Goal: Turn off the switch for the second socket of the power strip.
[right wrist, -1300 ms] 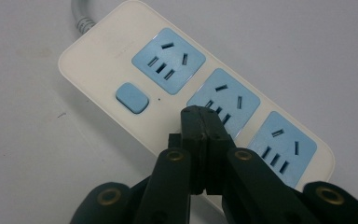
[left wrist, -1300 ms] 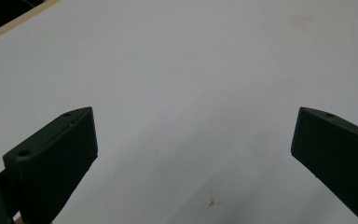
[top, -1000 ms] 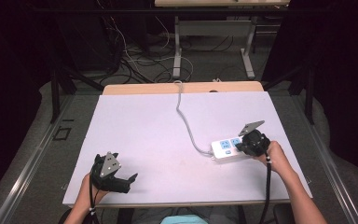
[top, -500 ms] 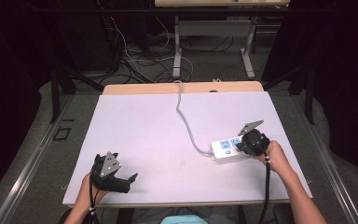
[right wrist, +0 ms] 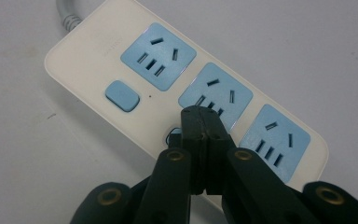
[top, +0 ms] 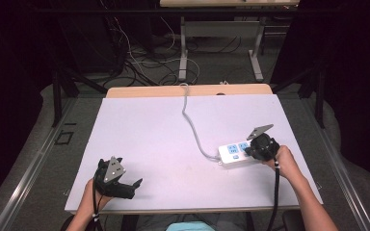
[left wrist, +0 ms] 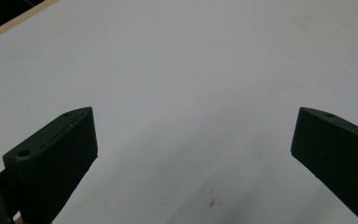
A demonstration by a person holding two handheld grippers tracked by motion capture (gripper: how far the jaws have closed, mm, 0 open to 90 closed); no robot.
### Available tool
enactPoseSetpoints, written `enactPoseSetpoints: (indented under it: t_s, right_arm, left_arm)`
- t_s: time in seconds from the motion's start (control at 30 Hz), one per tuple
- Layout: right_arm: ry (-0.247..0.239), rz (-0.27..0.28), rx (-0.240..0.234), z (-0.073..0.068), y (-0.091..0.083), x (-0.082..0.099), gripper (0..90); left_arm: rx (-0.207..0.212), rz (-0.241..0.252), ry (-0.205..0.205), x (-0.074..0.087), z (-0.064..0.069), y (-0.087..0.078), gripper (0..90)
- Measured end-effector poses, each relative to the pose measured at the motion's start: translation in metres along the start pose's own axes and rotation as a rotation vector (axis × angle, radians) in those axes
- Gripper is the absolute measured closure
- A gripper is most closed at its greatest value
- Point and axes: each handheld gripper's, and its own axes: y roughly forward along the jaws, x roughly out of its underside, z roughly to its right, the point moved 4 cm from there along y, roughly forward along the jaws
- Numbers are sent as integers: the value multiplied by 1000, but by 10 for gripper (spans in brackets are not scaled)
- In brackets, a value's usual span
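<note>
A white power strip with three blue sockets lies on the right side of the white table. In the right gripper view, the power strip has a blue button beside its first socket. My right gripper is shut with nothing between its jaws. Its tips sit on the strip's near edge by the middle socket and cover a second small blue spot. In the high view, the right gripper stands over the strip's right half. My left gripper rests near the front left edge. Seen from its own camera, the left gripper is open over bare table.
The strip's grey cable runs from its left end across the table and over the back edge. Behind the table are a wooden strip, desk legs and loose cables on the floor.
</note>
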Motion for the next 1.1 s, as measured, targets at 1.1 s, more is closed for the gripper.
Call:
enactPoseSetpoints:
  t_s: [1.1]
  right_arm:
    - [42,45,-24,2,-1,4,900]
  left_arm:
    - [0,2,0,1,0,-1,2]
